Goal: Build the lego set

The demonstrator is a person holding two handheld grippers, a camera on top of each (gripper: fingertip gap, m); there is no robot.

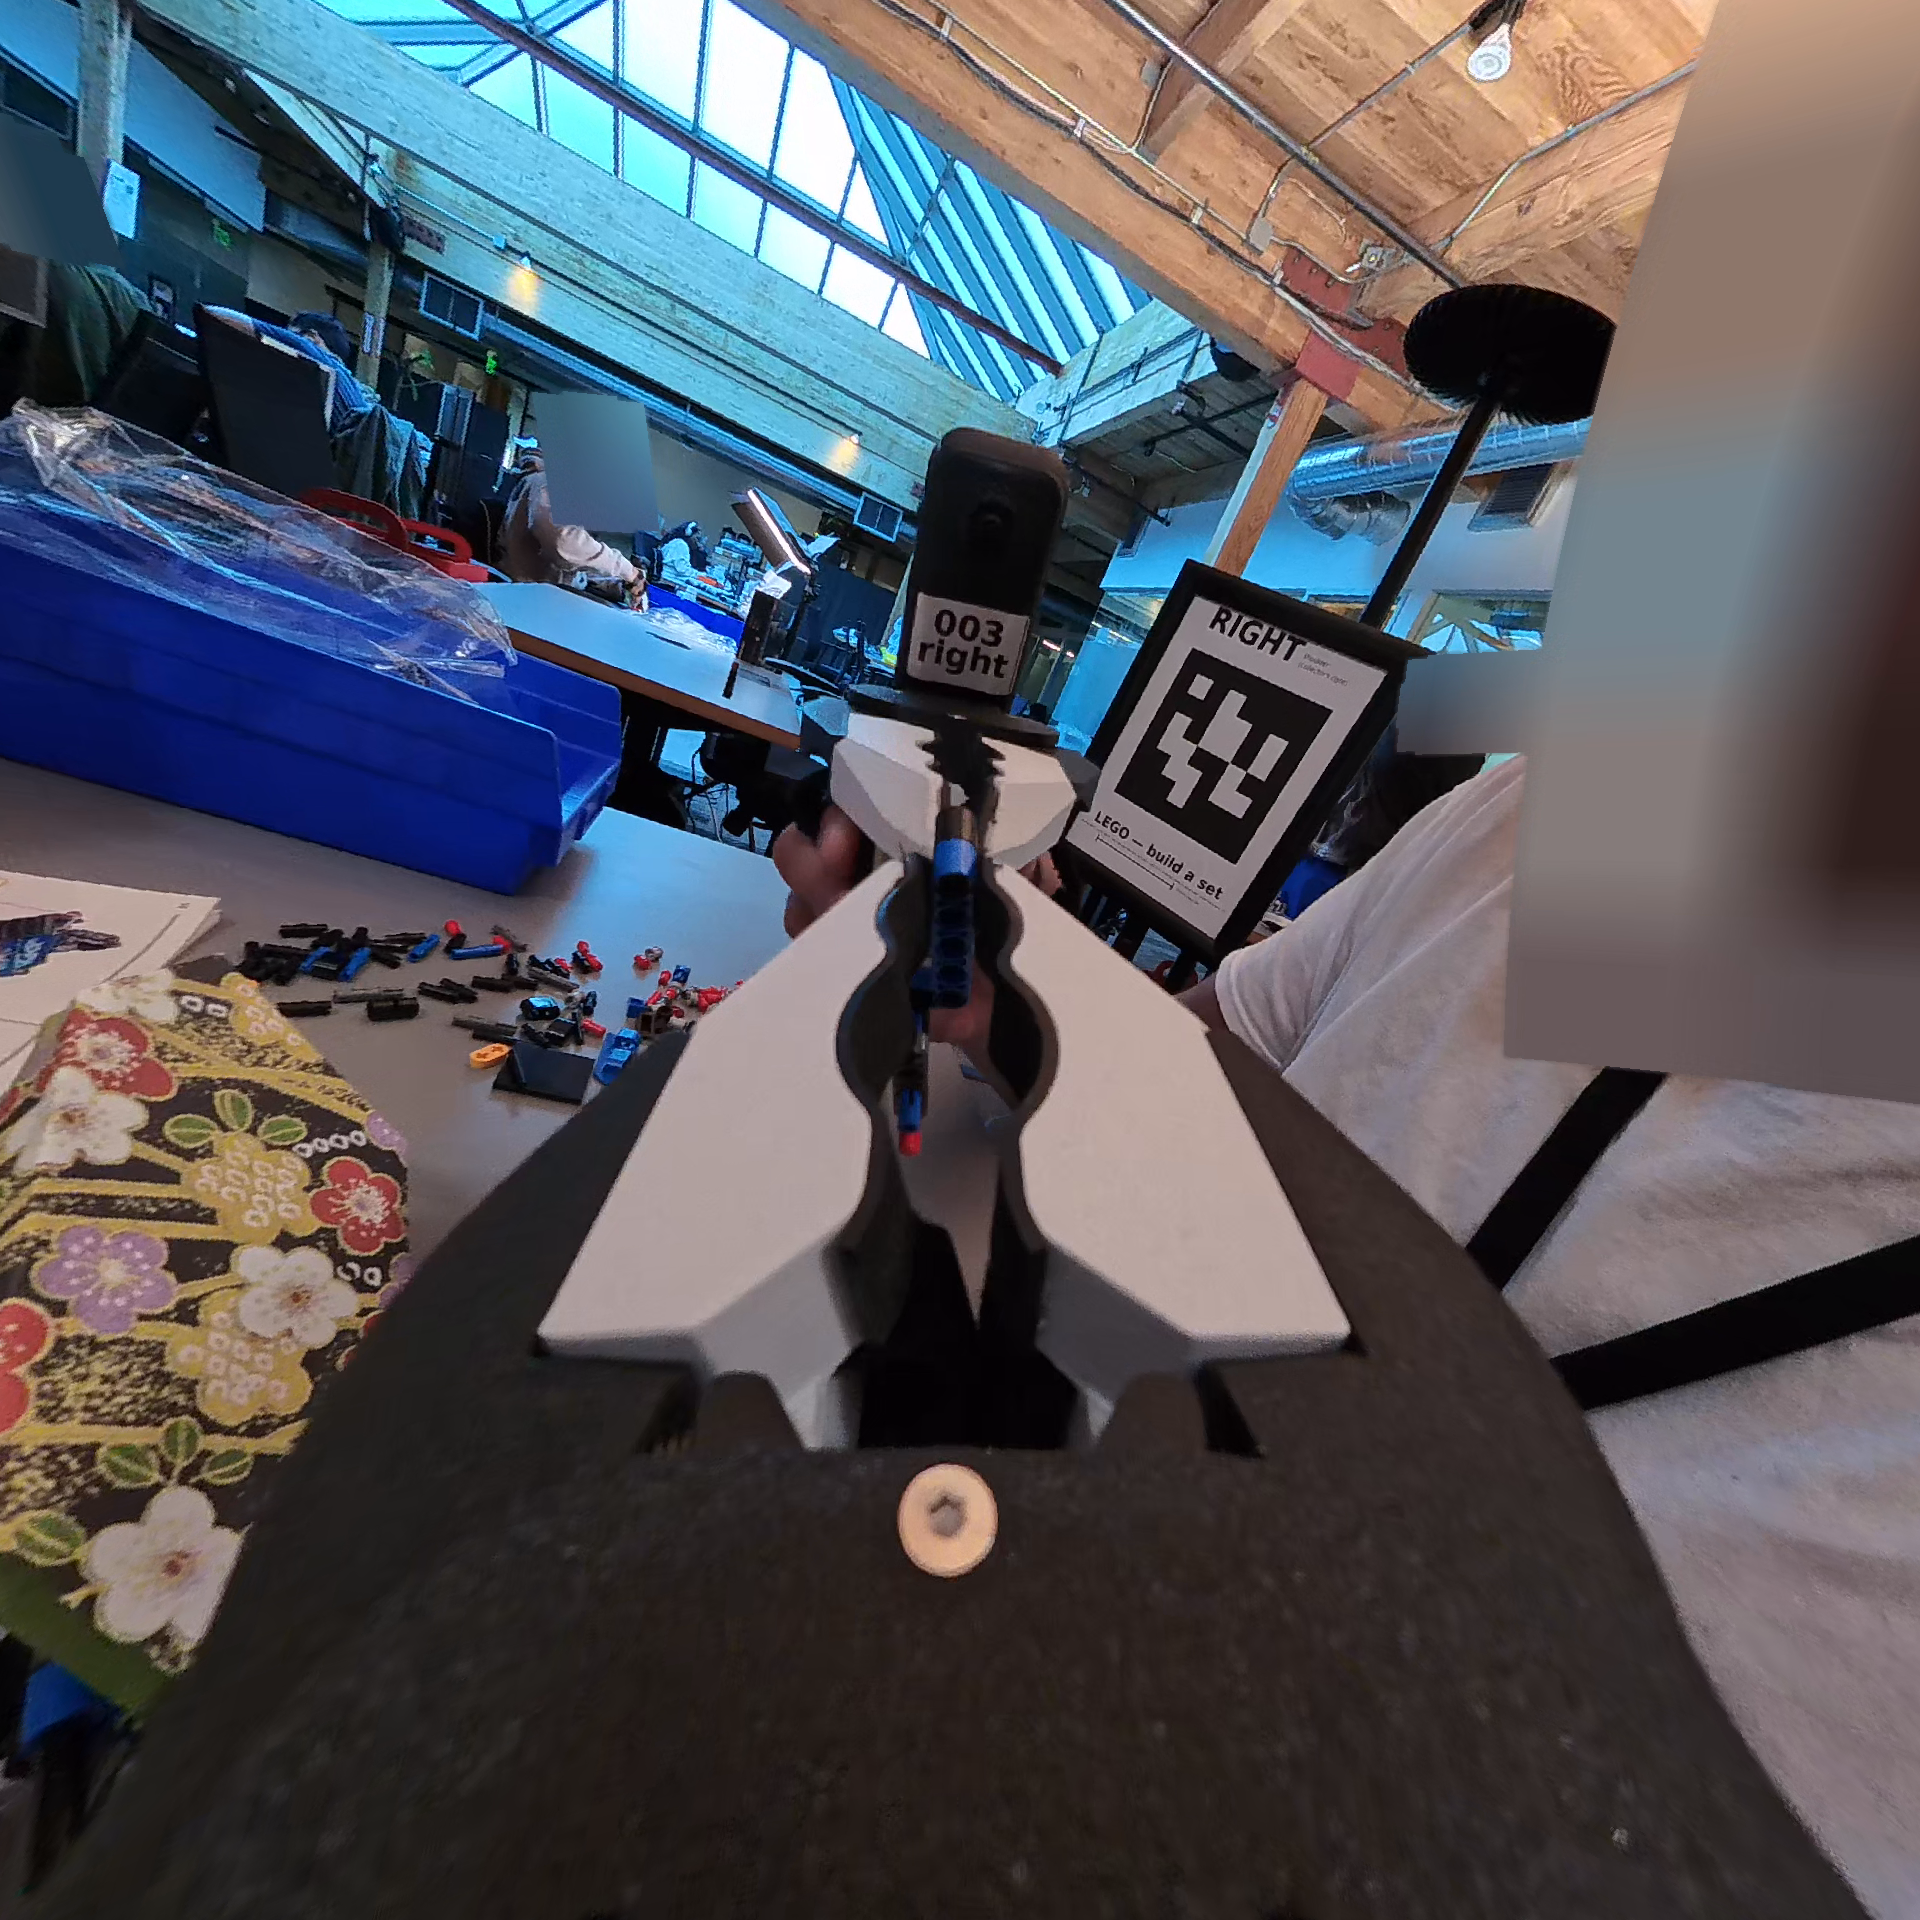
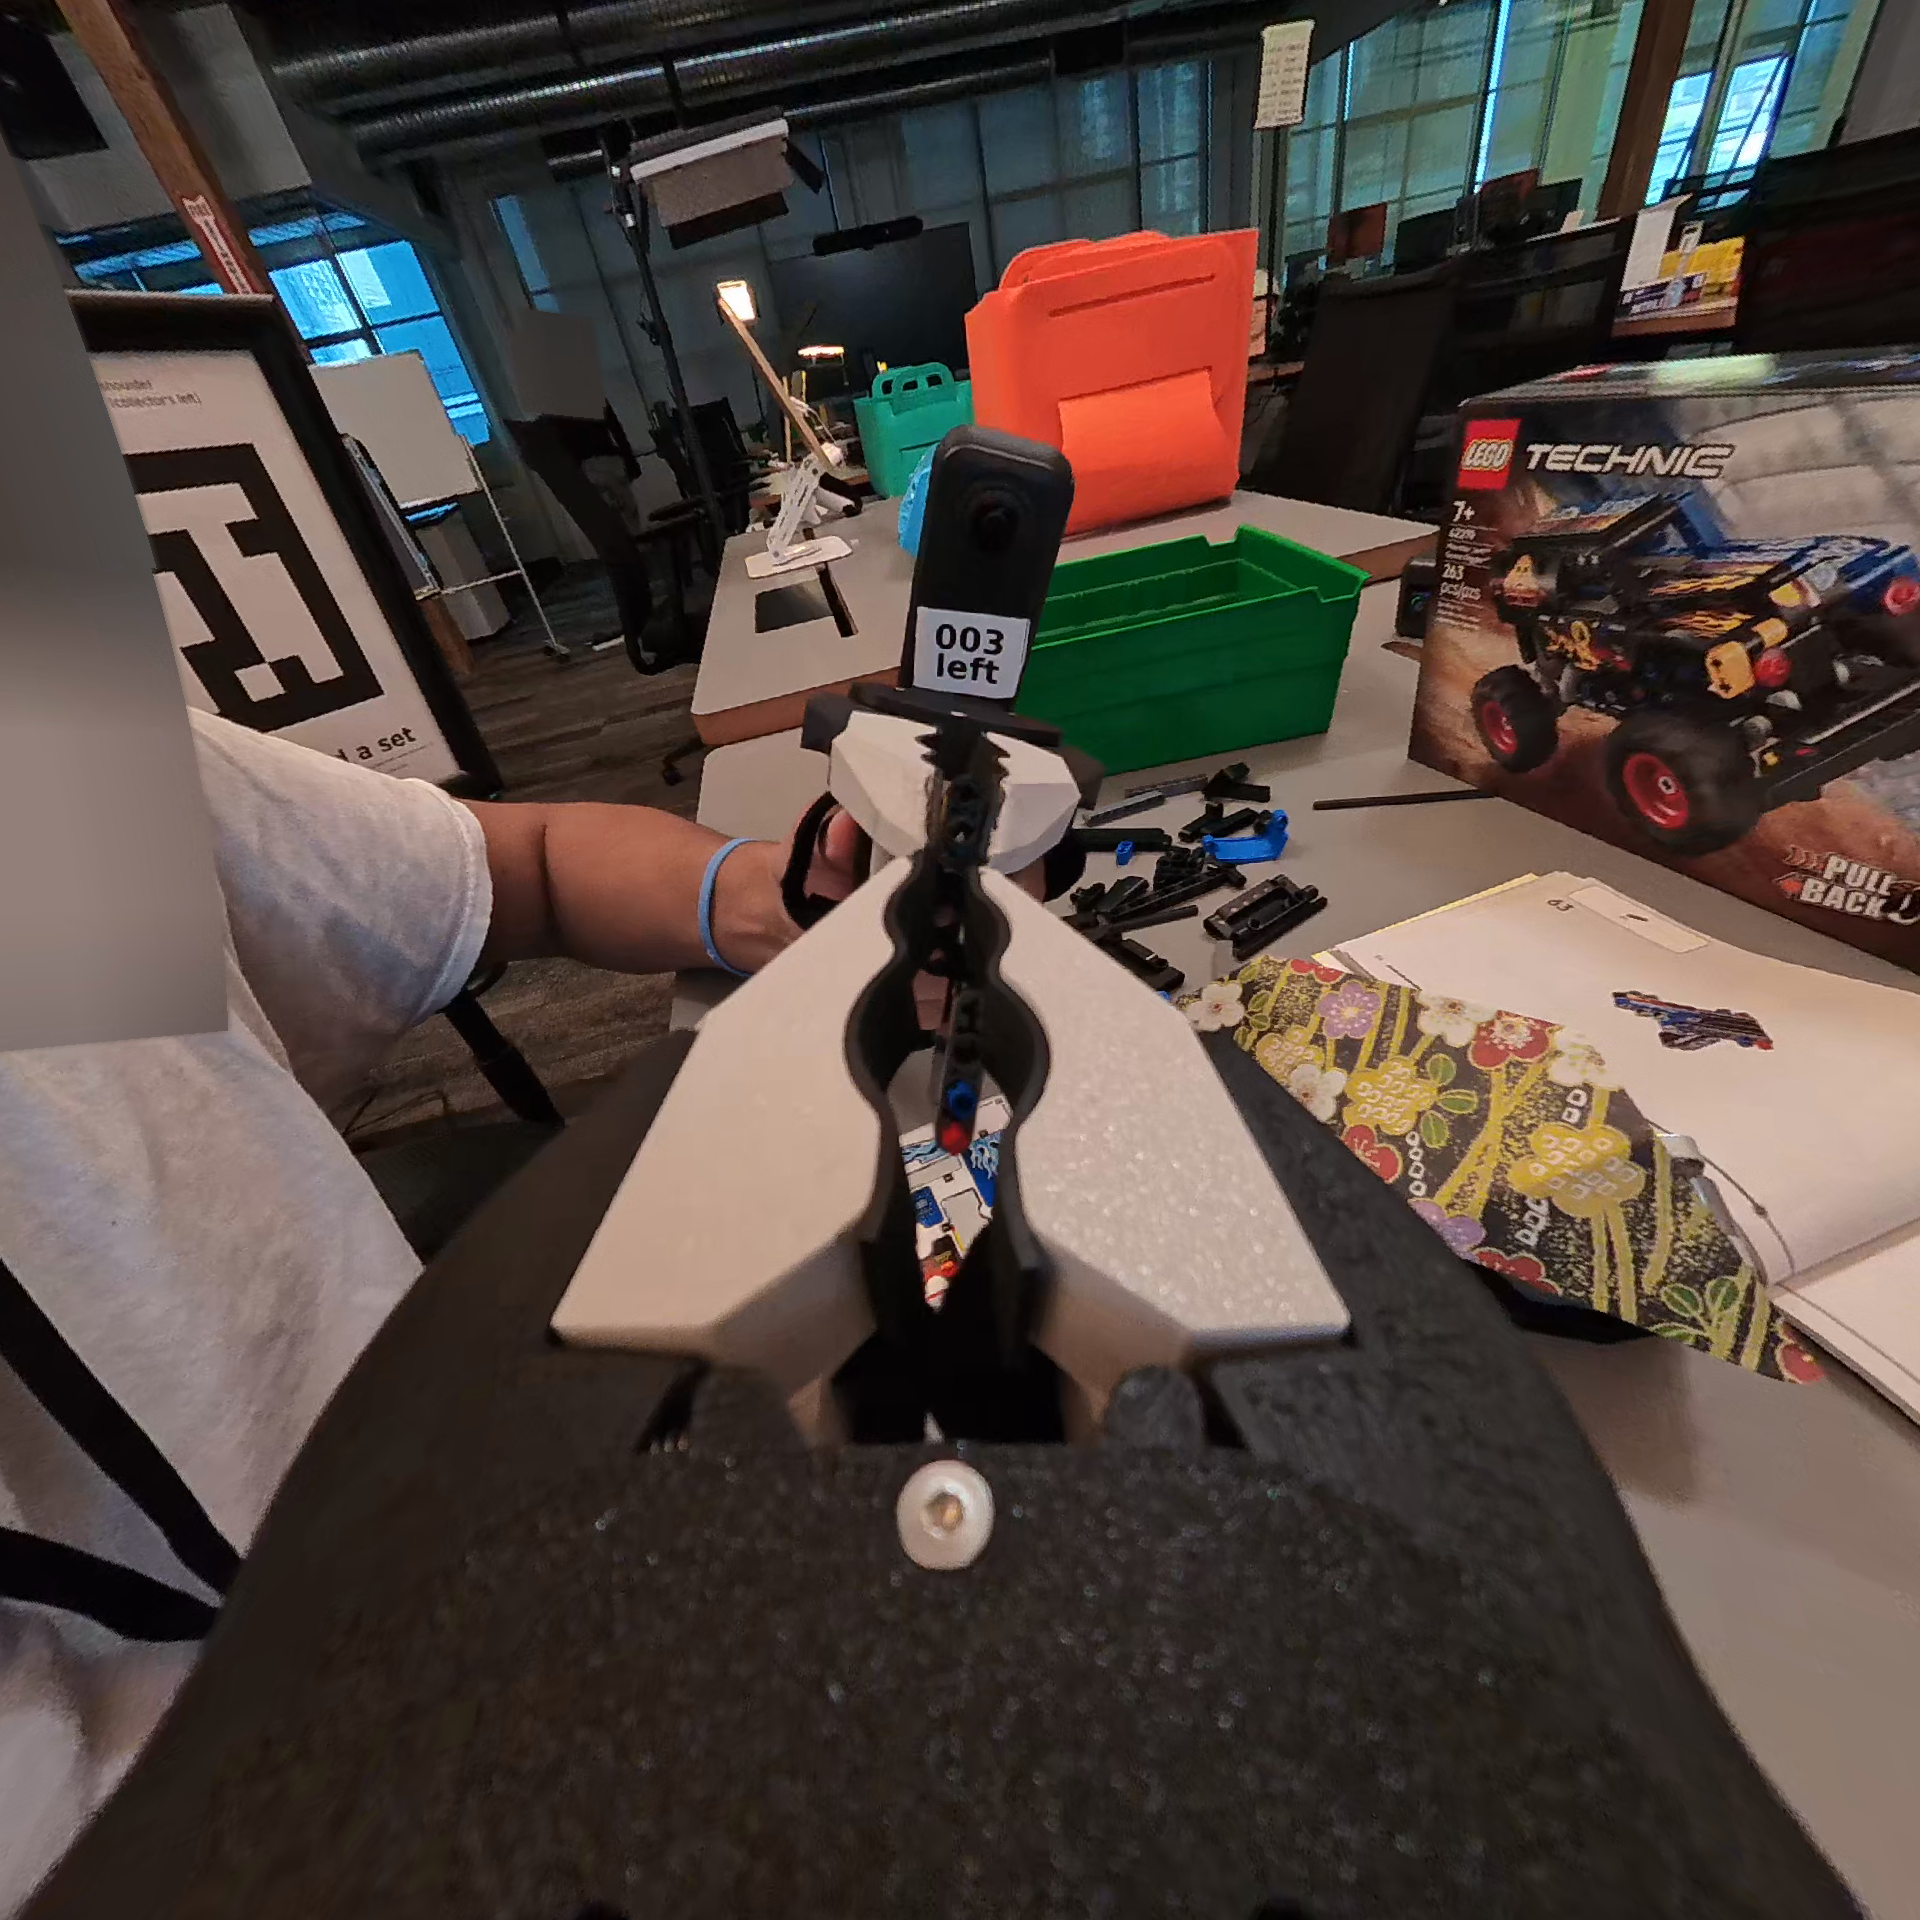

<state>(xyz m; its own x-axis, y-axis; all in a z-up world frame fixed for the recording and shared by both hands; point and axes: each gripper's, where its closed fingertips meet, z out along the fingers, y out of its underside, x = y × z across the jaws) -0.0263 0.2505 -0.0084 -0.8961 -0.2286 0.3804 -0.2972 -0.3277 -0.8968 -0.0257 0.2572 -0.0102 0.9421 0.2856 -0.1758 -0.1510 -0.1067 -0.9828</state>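
My two grippers face each other in the air above the table edge, both closed on one slim Lego assembly. In the left wrist view my left gripper (image 1: 940,899) pinches a blue beam (image 1: 951,940) with a red pin (image 1: 910,1143) at its near end. The right gripper (image 1: 951,821) grips the far end. In the right wrist view my right gripper (image 2: 948,883) pinches the same assembly, seen as a black beam (image 2: 961,1023) with blue and red pins (image 2: 951,1135). The left gripper (image 2: 956,805) holds the far end, with a hand behind it.
Loose black, blue and red parts (image 1: 499,987) lie on the grey table, more black ones (image 2: 1195,883) by a green bin (image 2: 1195,644). A blue bin (image 1: 312,727), a floral cloth (image 1: 187,1247), an open instruction booklet (image 2: 1558,987) and the set's box (image 2: 1683,623) stand around. The tips of both grippers are at nearly the same place.
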